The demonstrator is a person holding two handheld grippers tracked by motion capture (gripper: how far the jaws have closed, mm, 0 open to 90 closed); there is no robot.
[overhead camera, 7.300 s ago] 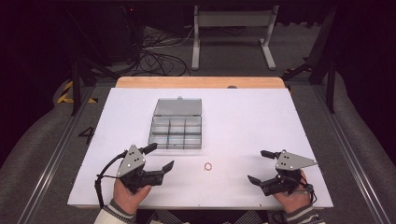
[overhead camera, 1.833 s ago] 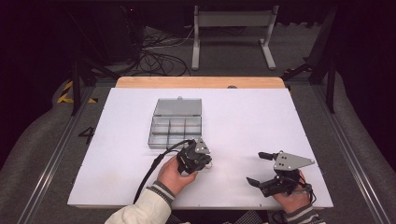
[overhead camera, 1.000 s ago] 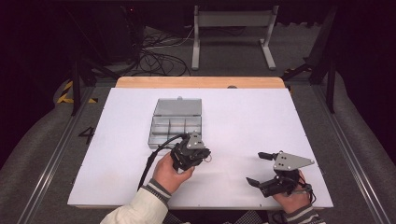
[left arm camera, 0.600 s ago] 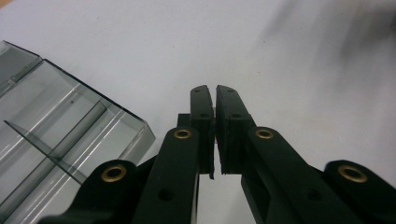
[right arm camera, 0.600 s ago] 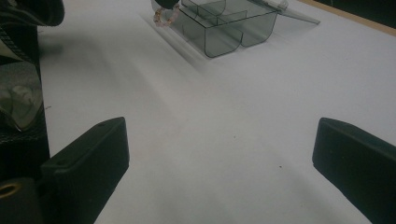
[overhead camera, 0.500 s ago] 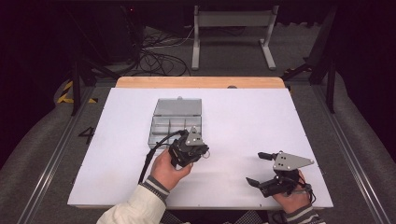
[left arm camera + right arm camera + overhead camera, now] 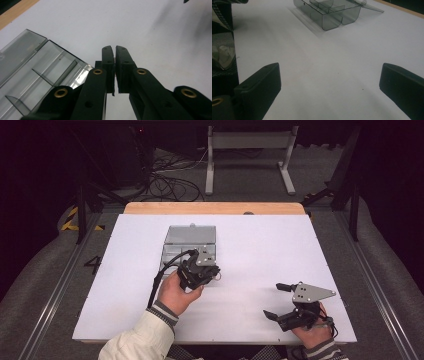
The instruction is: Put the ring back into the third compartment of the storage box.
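Ring [image 7: 218, 275], small and pale, is barely discernible in the high view at the tip of the left gripper [image 7: 212, 272], just beside the near edge of the clear compartment box [image 7: 190, 245]; whether the clenched jaws pinch it is unclear. In the left gripper view the jaws nearly meet, and nothing between them can be made out. Seconds ago the ring lay on the bare tabletop [image 7: 260, 245] and the left gripper rested at the near-left. The right gripper [image 7: 276, 301] is released, jaws wide, unmoved at the near-right.
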